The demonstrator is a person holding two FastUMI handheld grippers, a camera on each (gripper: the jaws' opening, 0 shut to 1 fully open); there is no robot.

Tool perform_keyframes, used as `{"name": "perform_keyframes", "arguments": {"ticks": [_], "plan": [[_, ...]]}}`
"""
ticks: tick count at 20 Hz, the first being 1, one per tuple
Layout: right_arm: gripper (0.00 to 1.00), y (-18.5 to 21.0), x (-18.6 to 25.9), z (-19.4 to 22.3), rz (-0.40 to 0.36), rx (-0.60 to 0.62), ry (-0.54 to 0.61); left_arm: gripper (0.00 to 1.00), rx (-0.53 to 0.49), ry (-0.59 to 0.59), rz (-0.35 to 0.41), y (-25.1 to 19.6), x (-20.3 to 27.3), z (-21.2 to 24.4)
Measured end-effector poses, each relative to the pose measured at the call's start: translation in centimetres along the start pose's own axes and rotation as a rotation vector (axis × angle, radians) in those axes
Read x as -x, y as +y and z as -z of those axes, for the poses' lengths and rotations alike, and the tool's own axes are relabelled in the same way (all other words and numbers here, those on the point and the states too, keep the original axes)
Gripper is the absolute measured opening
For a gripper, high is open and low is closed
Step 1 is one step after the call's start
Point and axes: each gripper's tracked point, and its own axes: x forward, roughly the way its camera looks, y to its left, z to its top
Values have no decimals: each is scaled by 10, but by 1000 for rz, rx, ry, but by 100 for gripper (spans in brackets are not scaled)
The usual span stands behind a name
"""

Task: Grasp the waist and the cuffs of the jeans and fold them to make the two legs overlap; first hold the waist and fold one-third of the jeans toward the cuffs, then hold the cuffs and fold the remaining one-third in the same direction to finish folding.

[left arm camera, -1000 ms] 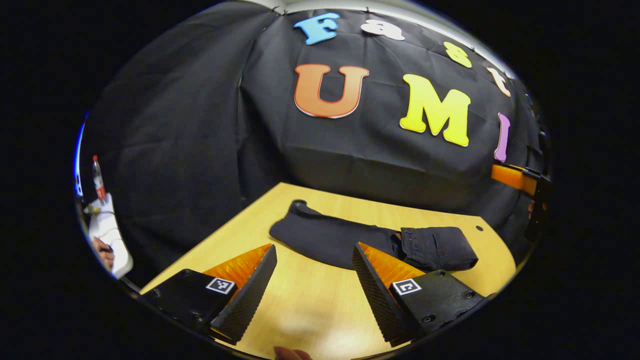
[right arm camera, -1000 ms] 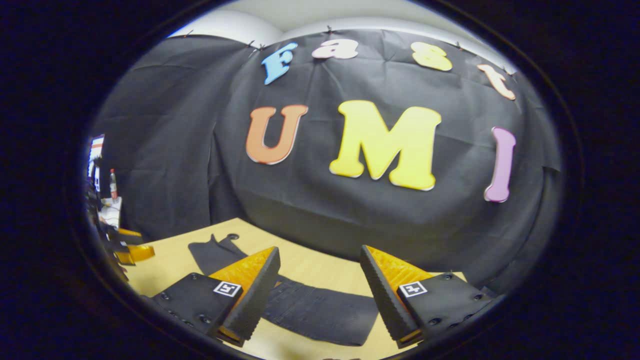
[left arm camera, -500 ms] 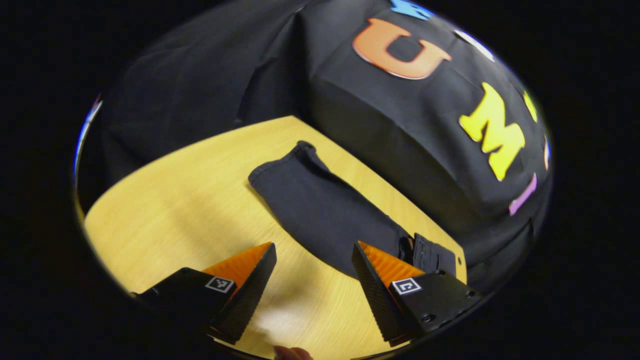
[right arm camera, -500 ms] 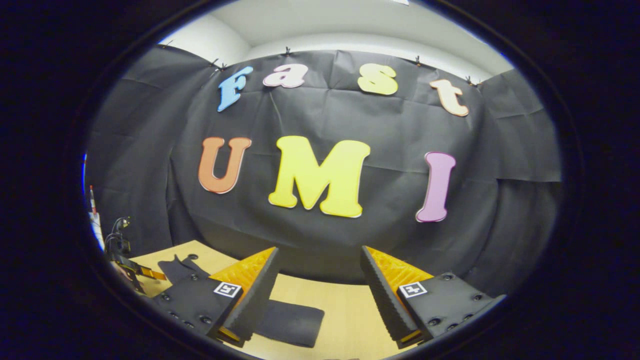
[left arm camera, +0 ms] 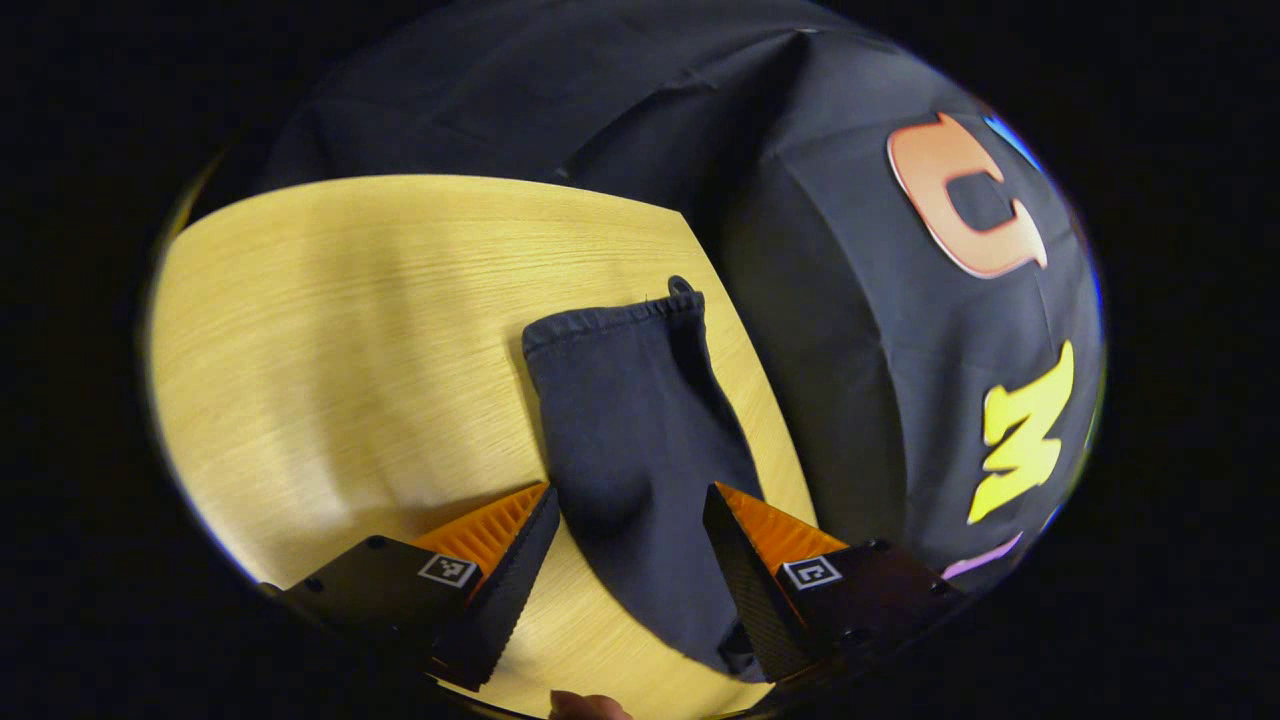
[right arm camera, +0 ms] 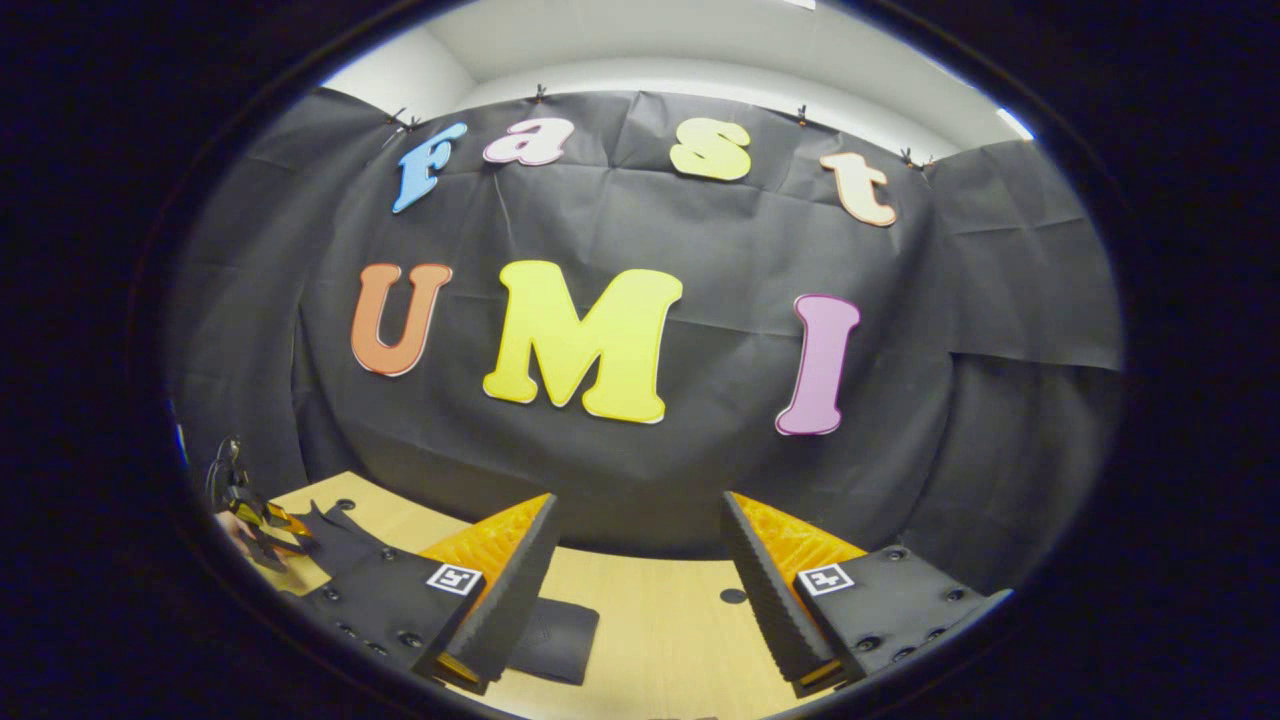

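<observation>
Wooden table (left arm camera: 330, 330) carries the jeans (left arm camera: 640, 450); I have swung my left gripper (left arm camera: 628, 530), jaws apart, over the cuffs (left arm camera: 610, 325) for the last fold; right gripper (right arm camera: 640, 560) gapes idle

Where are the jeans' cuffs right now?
In the left gripper view, the cuffs lie on the wooden table, near its far edge by the black cloth wall.
</observation>
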Motion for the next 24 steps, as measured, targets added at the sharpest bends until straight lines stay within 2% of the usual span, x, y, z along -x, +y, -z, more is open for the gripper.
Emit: {"name": "perform_keyframes", "arguments": {"ticks": [3, 4, 5, 6, 11, 13, 14, 16, 17, 18, 20, 24], "plan": [[98, 0, -1, 5, -7, -9, 22, 89, 181, -9, 36, -9, -16, -6], [99, -2, -2, 7, -4, -9, 26, 95, 236, -11, 43, -13, -19, -7], [99, -4, -3, 8, 1, -10, 32, 89, 287, -8, 47, -18, -22, -7], [98, -4, -4, 9, 7, -14, 35, 89, 331, -8, 52, -23, -25, -7], [98, -10, -5, 15, 23, -26, 57, 89, 355, 10, 81, -40, -54, -10], [98, -15, -4, 16, 31, -28, 65, 84, 379, 39, 81, -37, -59, -7], [98, -16, -3, 16, 34, -28, 66, 79, 398, 52, 50, -30, -59, -3], [99, -20, -2, 16, 43, -23, 69, 22, 407, 65, 64, -31, -61, -4], [99, -22, -2, 15, 47, -24, 69, 19, 365, 53, 64, -30, -61, -2], [99, -24, -1, 16, 51, -27, 71, 10, 334, 44, 57, -27, -63, -3], [99, -25, -1, 18, 53, -34, 80, 5, 327, 39, 44, -26, -62, -4], [99, -22, 2, 18, 45, -29, 84, 5, 318, 42, 28, -23, -56, -4]]}}
